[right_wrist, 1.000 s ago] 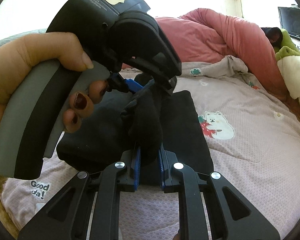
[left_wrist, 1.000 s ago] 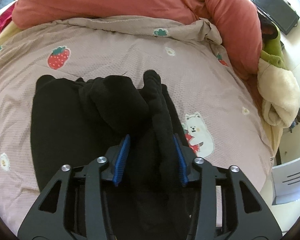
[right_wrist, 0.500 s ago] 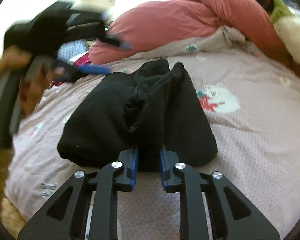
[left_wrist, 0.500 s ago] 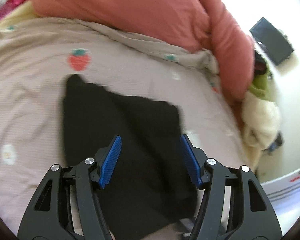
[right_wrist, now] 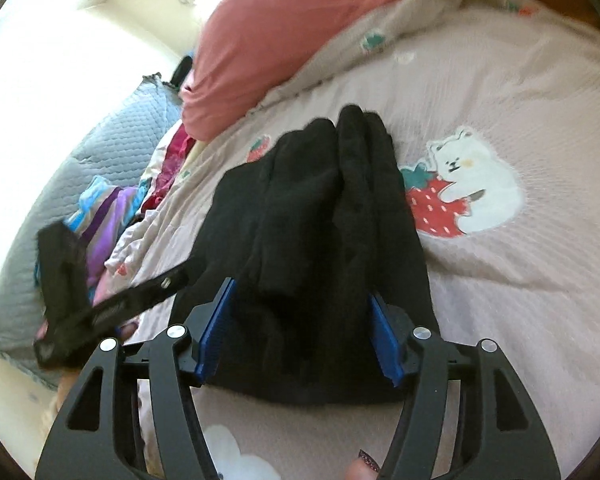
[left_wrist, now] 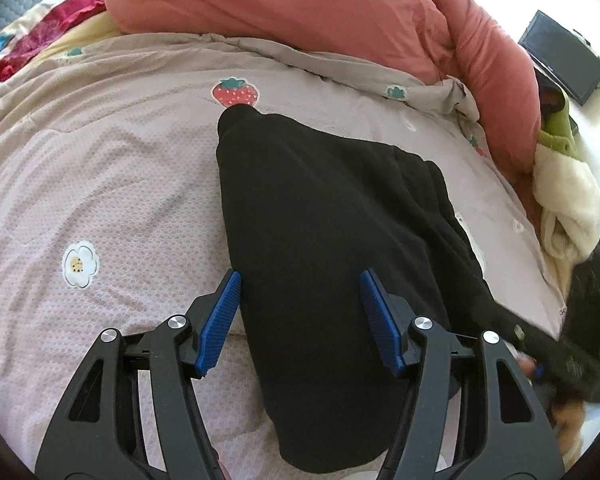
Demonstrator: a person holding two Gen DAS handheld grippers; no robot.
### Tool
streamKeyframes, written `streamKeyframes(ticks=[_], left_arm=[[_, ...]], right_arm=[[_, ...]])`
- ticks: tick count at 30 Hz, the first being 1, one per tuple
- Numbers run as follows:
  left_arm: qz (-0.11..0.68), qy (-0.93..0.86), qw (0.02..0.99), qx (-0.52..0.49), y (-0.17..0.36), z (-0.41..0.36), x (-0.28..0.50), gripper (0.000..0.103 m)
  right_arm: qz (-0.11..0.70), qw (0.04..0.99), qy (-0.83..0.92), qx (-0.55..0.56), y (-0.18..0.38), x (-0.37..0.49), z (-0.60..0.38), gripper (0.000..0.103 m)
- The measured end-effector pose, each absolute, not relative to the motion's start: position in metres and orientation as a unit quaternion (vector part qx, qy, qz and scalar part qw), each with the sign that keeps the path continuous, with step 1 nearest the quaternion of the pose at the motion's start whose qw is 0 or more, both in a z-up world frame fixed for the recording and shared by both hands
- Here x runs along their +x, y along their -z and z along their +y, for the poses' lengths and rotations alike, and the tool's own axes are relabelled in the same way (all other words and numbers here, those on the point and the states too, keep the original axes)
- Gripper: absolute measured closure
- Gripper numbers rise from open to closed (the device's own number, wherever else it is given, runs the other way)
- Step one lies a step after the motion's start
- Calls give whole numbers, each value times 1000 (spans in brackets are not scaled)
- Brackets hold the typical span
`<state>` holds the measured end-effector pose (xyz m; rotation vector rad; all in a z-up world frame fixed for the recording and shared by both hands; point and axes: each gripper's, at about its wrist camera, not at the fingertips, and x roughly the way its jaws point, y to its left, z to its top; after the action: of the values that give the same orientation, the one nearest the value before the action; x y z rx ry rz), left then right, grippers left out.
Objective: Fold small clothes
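On the pale quilt (left_wrist: pixel 100 180), at the near side of the bed, find the black garment (left_wrist: pixel 320 220), folded to a long dark strip. Lies flat there, with the near end low in both wrist views and the far end up by the strawberry print (left_wrist: pixel 236 92). Runs therefore with the long axis straight away from both tools, leaning a little to the left in the left wrist view.

Look then at the left gripper (left_wrist: pixel 300 276): stands about half spread, with the near part of the cloth between the blue pads (left_wrist: pixel 220 320), but pinches nothing. Hangs over the left edge of the strip, so one pad shows above bare quilt.

Look also at the right gripper (right_wrist: pixel 302 292): opening at this moment, with the garment (right_wrist: pixel 320 220) between the pads and no pad pressing on it, as far as can be seen. Sits over the near end too, where the thicker ridges of cloth run forward beside the bear print (right_wrist: pixel 472 184).

Judge both hands about equally near, each at the near end and side by side, the left one perhaps slightly further in. Probably calls for a new pinch at the near corners and a carry forward along the axis toward the far end. Keep the two pinches level, otherwise risk a skewed fold.
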<state>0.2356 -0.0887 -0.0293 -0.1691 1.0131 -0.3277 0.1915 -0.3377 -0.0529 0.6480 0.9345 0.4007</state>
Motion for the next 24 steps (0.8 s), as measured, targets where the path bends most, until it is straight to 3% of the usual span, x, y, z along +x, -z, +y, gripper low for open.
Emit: streamKeyframes(ticks=[4, 7, 11, 24], left_arm=[[481, 156, 860, -71, 29, -90, 232, 50], [480, 156, 861, -65, 28, -91, 230, 50], [481, 154, 861, -61, 27, -93, 229, 50], [479, 174, 859, -47, 20, -109, 214, 50]], right_arm=[[445, 828, -192, 283, 48, 201, -327, 44], [446, 842, -193, 235, 46, 209, -312, 66], [442, 858, -187, 184, 42, 212, -303, 77], [415, 892, -169, 51, 18, 204, -308, 80]])
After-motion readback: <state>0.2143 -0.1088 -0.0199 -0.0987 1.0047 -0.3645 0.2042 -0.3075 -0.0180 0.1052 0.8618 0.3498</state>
